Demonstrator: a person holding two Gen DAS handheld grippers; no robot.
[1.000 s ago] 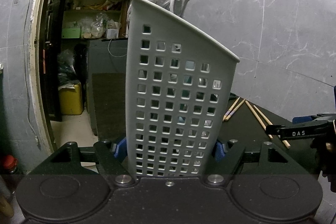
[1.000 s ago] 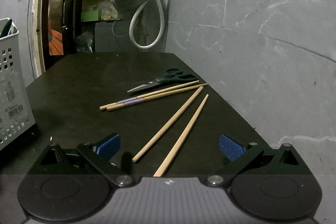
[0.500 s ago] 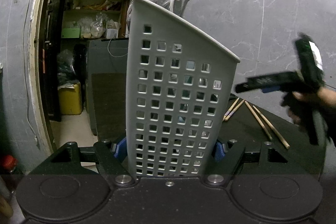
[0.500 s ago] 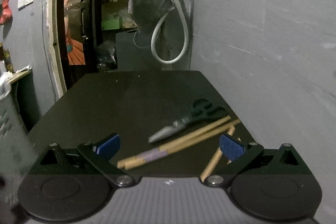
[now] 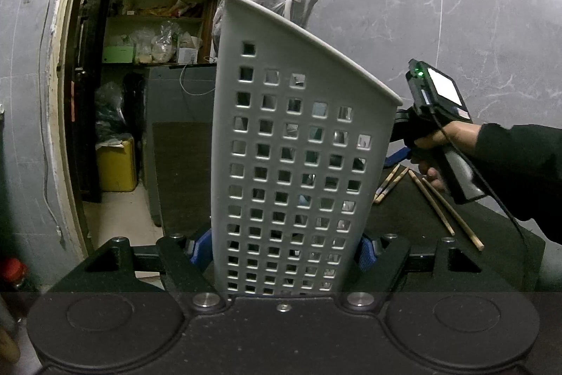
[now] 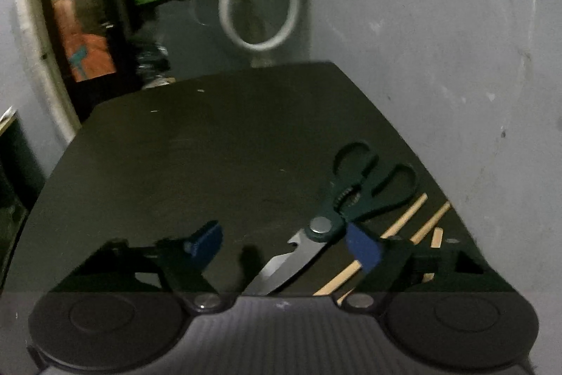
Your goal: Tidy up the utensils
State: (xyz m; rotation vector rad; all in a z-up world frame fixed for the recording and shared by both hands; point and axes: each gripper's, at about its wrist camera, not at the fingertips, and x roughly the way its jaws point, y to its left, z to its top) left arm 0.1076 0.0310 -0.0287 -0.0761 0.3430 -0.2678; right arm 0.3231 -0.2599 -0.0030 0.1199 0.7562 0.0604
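The table [image 6: 196,164], dark and flat, is seen in both views. On it, at its left side, the basket [image 5: 298,171] is held upright: a light, perforated plastic holder, stiff enough to be clamped by its walls. It is gripped low down, near its base, by the left gripper [image 5: 286,250], whose blue pads are pressed against both sides.

The scissors [image 6: 337,217] are lying near the table's right edge, handles pointing away, blades toward the camera. They are judged stiff, fairly heavy for their size and slippery along the steel blades; the pivot or the handle shanks are thought the safest place to be gripped, since the blades would slide between pads. The chopsticks [image 6: 404,227] are lying just beside and partly under the scissors: light, thin, rigid sticks, likely to roll, best taken mid-length.

The right gripper [image 6: 284,246] is held over the scissors with its jaws apart; the blades are seen between the pads, but no contact can be made out, the view being blurred.

Compared with the earlier frames, the right gripper has been carried forward over the chopsticks to the scissors, and its jaws have just been closing. The scissors are not yet lifted. The basket and the left gripper are unchanged.
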